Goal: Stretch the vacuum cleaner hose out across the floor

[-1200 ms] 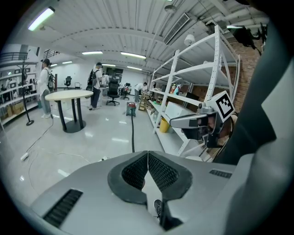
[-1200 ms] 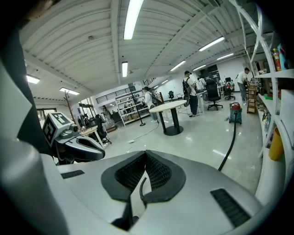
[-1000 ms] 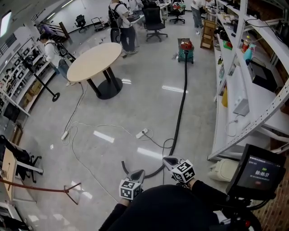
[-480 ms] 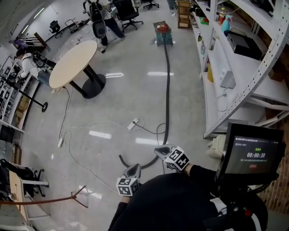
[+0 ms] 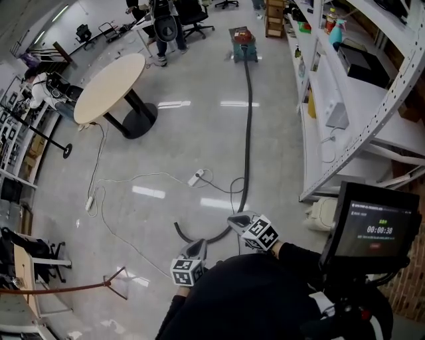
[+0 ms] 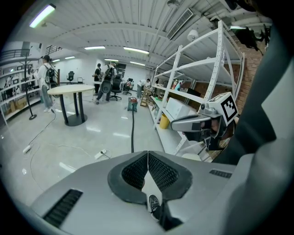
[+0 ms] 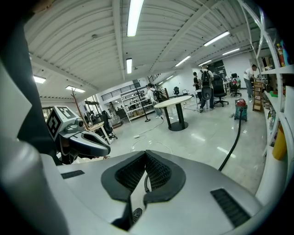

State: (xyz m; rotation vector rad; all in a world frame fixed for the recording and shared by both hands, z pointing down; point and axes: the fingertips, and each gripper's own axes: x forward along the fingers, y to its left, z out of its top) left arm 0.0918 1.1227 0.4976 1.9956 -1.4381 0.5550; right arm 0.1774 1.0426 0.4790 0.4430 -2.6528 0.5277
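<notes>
A teal vacuum cleaner (image 5: pixel 242 41) stands far up the floor. Its black hose (image 5: pixel 249 126) runs straight toward me, then curls left into a hook that ends on the floor. My right gripper (image 5: pixel 234 220) hovers just above that curl, shut with nothing in it. My left gripper (image 5: pixel 198 250) is lower left of it, also shut and empty, near the hose's loose end. In the left gripper view the pads (image 6: pixel 158 172) meet, with the hose (image 6: pixel 132 133) and vacuum cleaner (image 6: pixel 132 104) beyond. The right gripper view shows closed pads (image 7: pixel 158 172) and the hose (image 7: pixel 232 147) at right.
A round table (image 5: pixel 109 80) stands at the left. A power strip (image 5: pixel 194 179) and white cables lie on the floor beside the hose. White shelving (image 5: pixel 345 99) lines the right side. People (image 5: pixel 163 20) stand at the back. A monitor (image 5: pixel 368 226) sits at my right.
The head view has swung, so the vacuum cleaner now sits further left and higher in it. Both grippers have drifted a little and stay shut. The hose lies as before.
</notes>
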